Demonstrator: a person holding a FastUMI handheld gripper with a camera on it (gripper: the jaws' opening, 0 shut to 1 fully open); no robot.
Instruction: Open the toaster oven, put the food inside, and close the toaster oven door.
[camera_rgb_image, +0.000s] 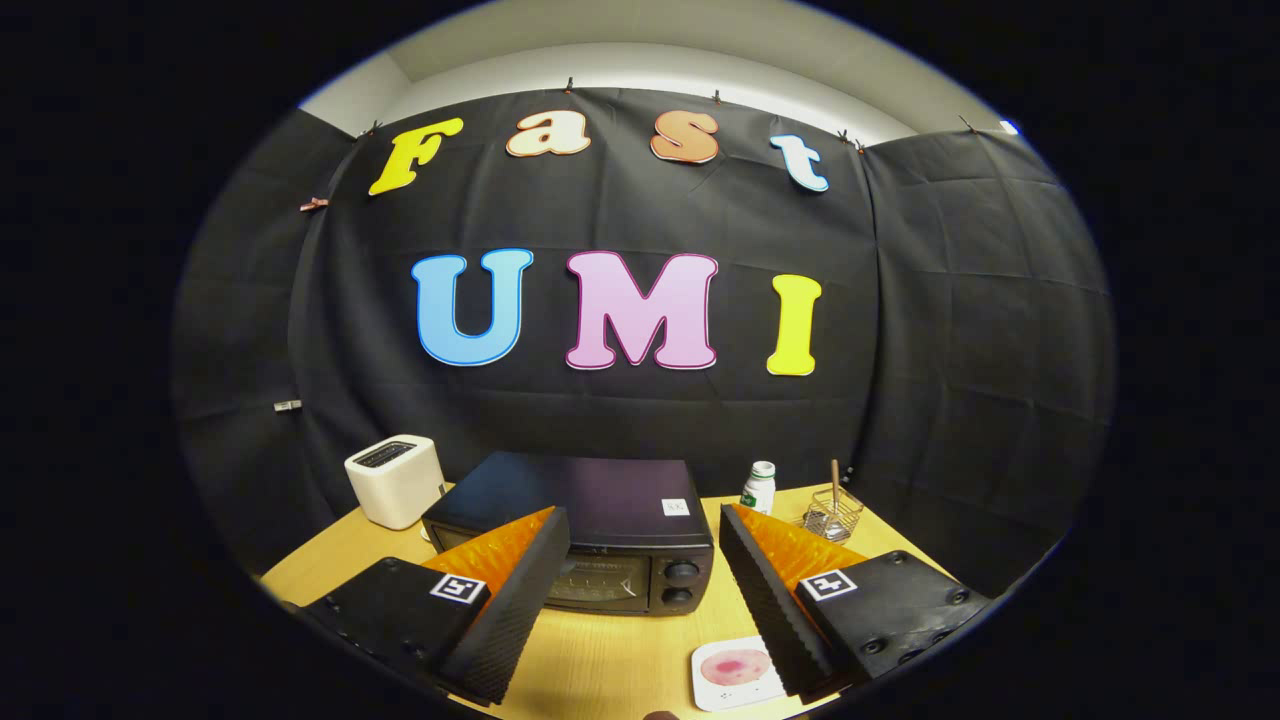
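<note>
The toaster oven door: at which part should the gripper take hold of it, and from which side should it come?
Probably at the door's top edge, coming from the front. The toaster oven faces the open gripper, door shut, knobs beside the glass. I cannot make out a handle; one finger hides part of the door. A plate lies in front.

Tongs (640, 570) level, fingers (520, 590) spread wide apart, nothing between them.

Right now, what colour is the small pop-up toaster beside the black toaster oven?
White, with a dark slot on top; the gripper view shows it.
</note>
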